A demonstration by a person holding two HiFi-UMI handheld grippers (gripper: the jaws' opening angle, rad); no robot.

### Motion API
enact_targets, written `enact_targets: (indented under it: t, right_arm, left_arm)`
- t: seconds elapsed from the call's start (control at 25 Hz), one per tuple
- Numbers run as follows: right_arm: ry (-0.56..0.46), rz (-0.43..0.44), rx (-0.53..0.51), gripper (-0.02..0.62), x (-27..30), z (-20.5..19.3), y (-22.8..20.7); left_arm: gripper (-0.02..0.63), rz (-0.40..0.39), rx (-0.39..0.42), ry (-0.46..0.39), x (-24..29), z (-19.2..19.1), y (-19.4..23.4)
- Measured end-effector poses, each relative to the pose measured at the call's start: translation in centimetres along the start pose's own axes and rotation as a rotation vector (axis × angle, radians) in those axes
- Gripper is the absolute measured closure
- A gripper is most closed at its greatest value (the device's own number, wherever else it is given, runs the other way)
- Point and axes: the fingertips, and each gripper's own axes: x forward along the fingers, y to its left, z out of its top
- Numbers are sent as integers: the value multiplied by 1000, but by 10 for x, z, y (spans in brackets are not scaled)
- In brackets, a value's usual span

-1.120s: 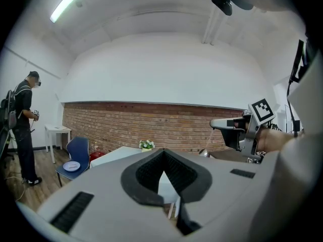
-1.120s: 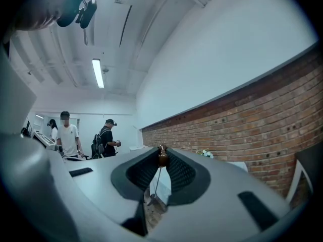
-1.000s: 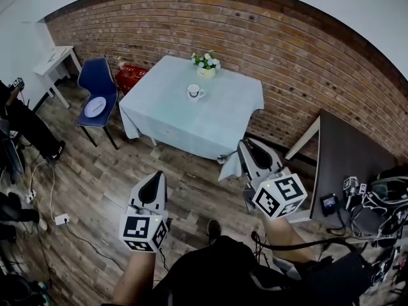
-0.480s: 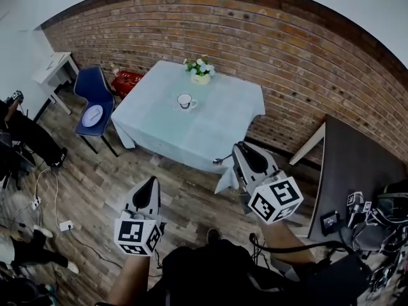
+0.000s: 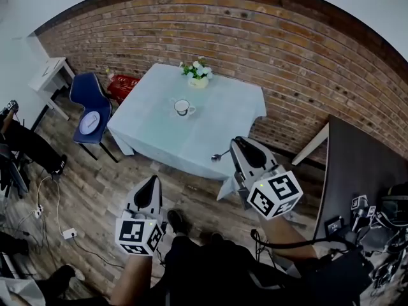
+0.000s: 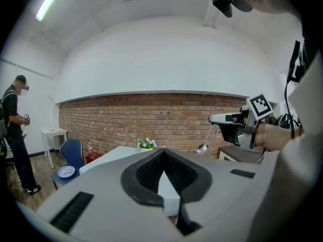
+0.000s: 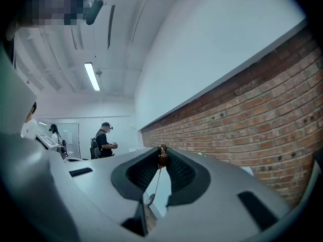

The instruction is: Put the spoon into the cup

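Transport step: right tongs (image 7: 162, 152) are clenched on the handle end of the spoon (image 7: 151, 199), which hangs bowl-down from them beside the near edge of the surface (image 5: 153, 129). Left tongs (image 6: 164, 155) appear closed on nothing, though their tips are hard to read. Cup (image 5: 183, 107) stands upright mid-surface, well apart from the spoon. Next move calls for positioning the spoon above the cup mouth, lowering it bowl-first, then releasing.

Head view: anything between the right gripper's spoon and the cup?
Nothing. In the head view only bare tablecloth lies between the spoon, held by the right gripper, and the cup; the flower pot stands beyond the cup.
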Motion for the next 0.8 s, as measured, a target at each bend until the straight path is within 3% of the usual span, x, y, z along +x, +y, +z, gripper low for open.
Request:
enact_targets:
  t: [0.8]
  right_arm:
    - [-19,-186,-22,535,128,8,-27]
  left_arm:
    - [597,-146,-43,-63,117,31,107]
